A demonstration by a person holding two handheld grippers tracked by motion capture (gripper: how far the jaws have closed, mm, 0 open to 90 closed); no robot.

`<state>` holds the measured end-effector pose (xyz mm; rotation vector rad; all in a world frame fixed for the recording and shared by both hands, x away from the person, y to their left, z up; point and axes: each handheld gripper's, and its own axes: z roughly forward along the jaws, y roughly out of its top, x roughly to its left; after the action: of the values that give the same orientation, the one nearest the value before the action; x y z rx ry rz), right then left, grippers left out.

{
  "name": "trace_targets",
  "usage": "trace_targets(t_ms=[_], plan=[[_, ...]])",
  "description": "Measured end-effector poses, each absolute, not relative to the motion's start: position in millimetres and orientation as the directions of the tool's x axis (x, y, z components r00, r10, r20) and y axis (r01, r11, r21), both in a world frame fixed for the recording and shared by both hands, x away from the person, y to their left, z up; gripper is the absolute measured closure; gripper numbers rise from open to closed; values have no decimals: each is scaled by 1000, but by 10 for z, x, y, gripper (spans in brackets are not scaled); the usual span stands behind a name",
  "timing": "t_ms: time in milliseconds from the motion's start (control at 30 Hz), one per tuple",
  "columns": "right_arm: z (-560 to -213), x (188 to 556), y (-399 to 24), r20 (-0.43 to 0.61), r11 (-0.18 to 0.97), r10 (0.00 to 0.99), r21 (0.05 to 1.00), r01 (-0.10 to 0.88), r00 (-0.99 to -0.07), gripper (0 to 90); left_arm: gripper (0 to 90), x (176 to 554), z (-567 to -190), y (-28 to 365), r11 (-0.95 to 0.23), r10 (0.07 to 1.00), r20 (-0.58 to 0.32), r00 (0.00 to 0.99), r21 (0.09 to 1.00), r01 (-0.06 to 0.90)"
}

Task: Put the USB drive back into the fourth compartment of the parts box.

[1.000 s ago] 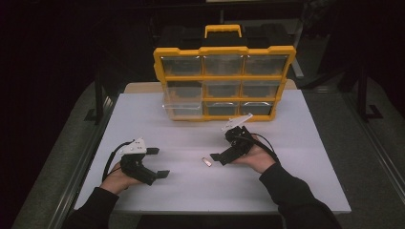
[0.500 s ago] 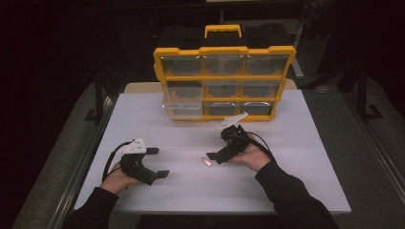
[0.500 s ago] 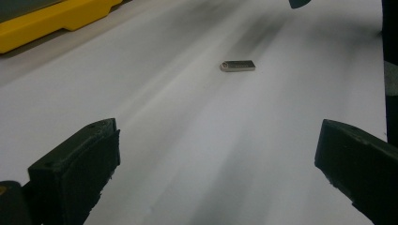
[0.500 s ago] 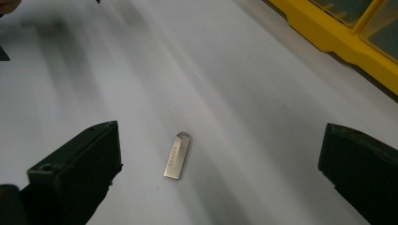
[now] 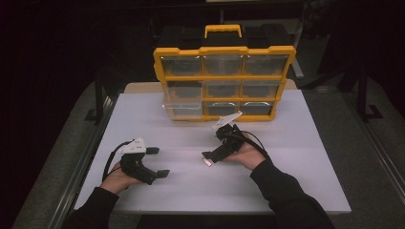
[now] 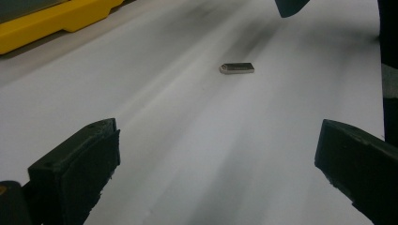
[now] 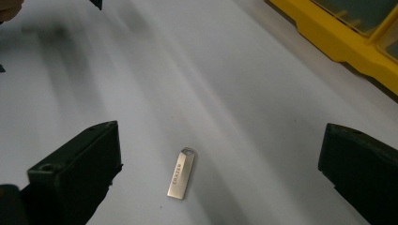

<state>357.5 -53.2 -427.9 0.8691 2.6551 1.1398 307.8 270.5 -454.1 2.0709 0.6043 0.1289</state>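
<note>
A small silver USB stick (image 5: 207, 163) lies flat on the white table top (image 5: 286, 143), a little right of its middle. My right gripper (image 5: 210, 156) hovers just above and behind it, open. In the right gripper view the stick (image 7: 181, 174) lies between the wide-apart jaws of the gripper (image 7: 220, 140), nearer the left one and touching neither. My left gripper (image 5: 158, 162) rests open at the front left, holding nothing. In the left gripper view the stick (image 6: 237, 68) lies well ahead of the gripper (image 6: 218, 140).
A yellow organizer case (image 5: 224, 83) with clear drawers stands upright at the back of the table; its lower-left drawer (image 5: 180, 109) sticks out slightly. Its yellow edge (image 7: 347, 42) runs close on the right of my right gripper. Dark floor surrounds the table.
My right gripper has shifted slightly left, closer over the USB stick. The stick and my left gripper have stayed put.
</note>
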Motion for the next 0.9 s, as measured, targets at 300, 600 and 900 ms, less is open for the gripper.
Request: trace_targets(t_ms=[300, 600, 900], plan=[[-4297, 3619, -407, 105, 557, 540, 699, 448, -835, 0, 0, 3079, -4545, 2709, -434, 465, -146, 873, 822, 369], [-4325, 3633, -360, 103, 566, 538, 692, 449, -837, 0, 0, 3089, -4547, 2701, -433, 462, -148, 875, 823, 368], [-4363, 3613, -337, 100, 591, 523, 673, 444, -847, 85, 0, 3080, -4542, 2704, -429, 464, -147, 873, 825, 367]])
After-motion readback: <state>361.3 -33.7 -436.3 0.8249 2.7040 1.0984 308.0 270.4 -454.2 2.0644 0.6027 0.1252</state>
